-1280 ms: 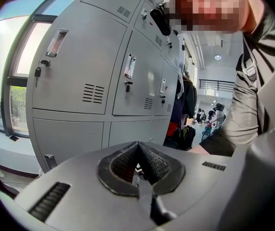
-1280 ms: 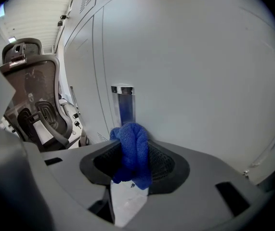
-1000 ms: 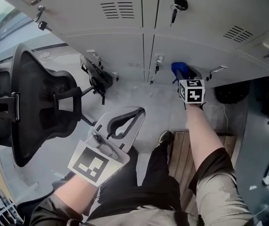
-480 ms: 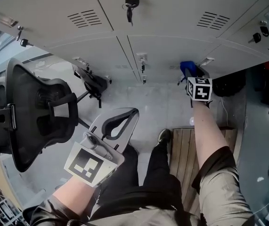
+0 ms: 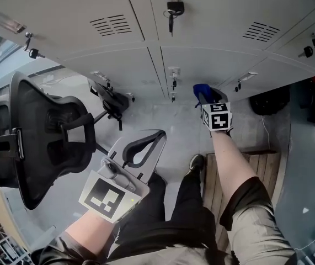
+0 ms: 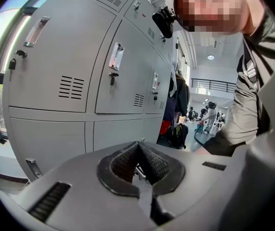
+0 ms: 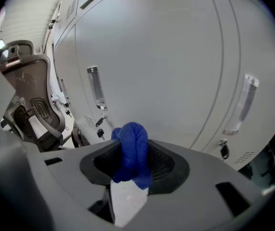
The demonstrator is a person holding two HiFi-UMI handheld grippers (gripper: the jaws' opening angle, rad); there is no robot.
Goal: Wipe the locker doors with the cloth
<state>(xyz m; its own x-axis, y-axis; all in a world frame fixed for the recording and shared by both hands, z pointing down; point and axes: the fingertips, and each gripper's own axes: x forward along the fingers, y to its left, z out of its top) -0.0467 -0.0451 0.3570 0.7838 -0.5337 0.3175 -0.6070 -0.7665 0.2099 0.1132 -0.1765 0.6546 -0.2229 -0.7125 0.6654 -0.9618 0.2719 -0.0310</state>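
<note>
r hand-held gripper is clamped on the blue cloth, bunched up btwn its pads and sticking out past the tips. cloth sits close up to a lower grey locker door, just right of a door handle; actual contact not clear. l hand-held gripper is held low over the person's lap, away from the lockers, jaws closed w/ nothing in them. black office chair at left, keys hang in an upper door lock
</note>
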